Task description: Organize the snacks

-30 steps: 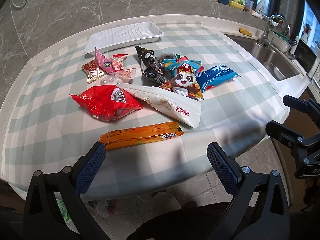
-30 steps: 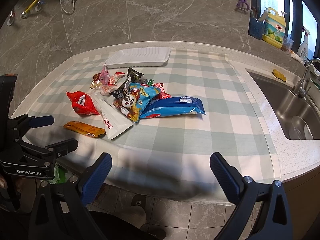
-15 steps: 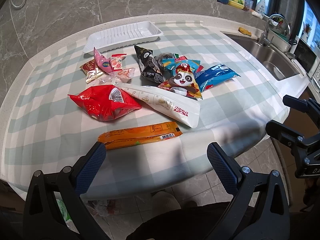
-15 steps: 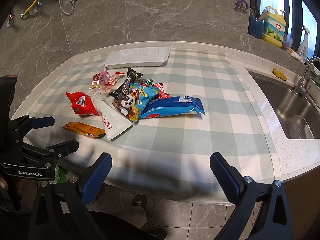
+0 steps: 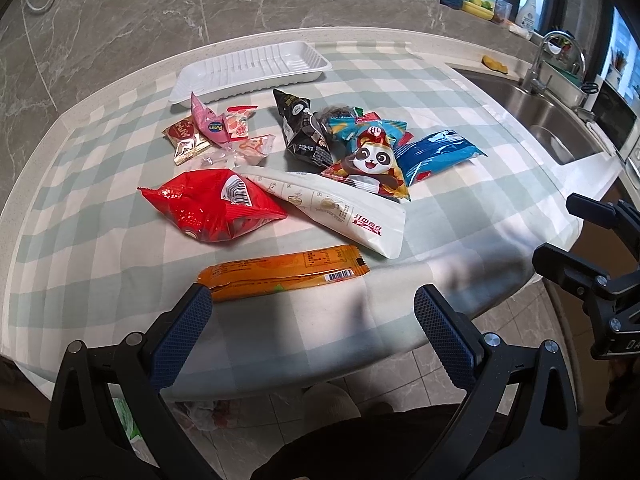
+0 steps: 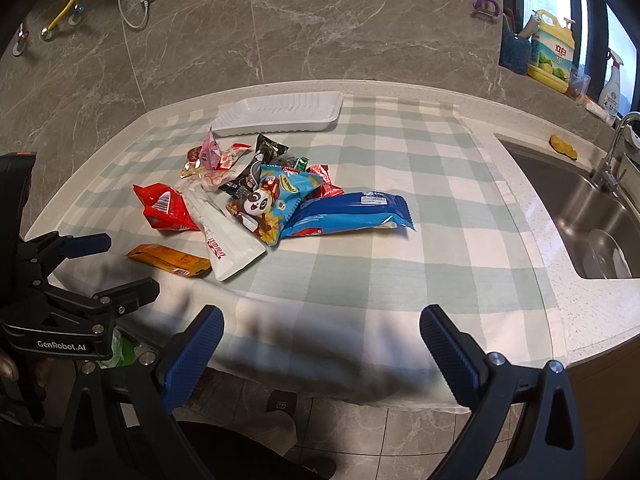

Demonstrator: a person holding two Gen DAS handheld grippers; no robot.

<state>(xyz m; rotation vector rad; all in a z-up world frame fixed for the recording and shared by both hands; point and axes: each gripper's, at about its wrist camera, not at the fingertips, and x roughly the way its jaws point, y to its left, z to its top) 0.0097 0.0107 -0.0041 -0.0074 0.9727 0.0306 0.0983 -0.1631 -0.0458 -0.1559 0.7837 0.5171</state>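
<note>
Both grippers are hanging low in frame, jaws wide and empty; left gripper [image 5: 312, 312] is lining up on the orange bar [image 5: 280, 276], probably bound for the white tray [image 5: 252, 66] up top.

A steel sink [image 6: 580, 220] sits at the worktop's right edge; a yellow detergent bottle [image 6: 551, 50] stands behind it.

Occlusions, both wrist views:
- White pouch [image 5: 332, 208]: upper end tucked under the red bag [image 5: 212, 204]; small print illegible.
- Panda packet [image 5: 372, 168] covers the near end of the blue packet [image 5: 436, 156] and most of the small wrappers behind it; number cannot be told.
- Orange bar [image 6: 168, 260]: label text too small to read.
- Sink [image 6: 576, 216]: cut off by the right edge.
- Desk [image 6: 592, 312]: near rim hidden under the hanging checked cloth [image 6: 400, 240].
</note>
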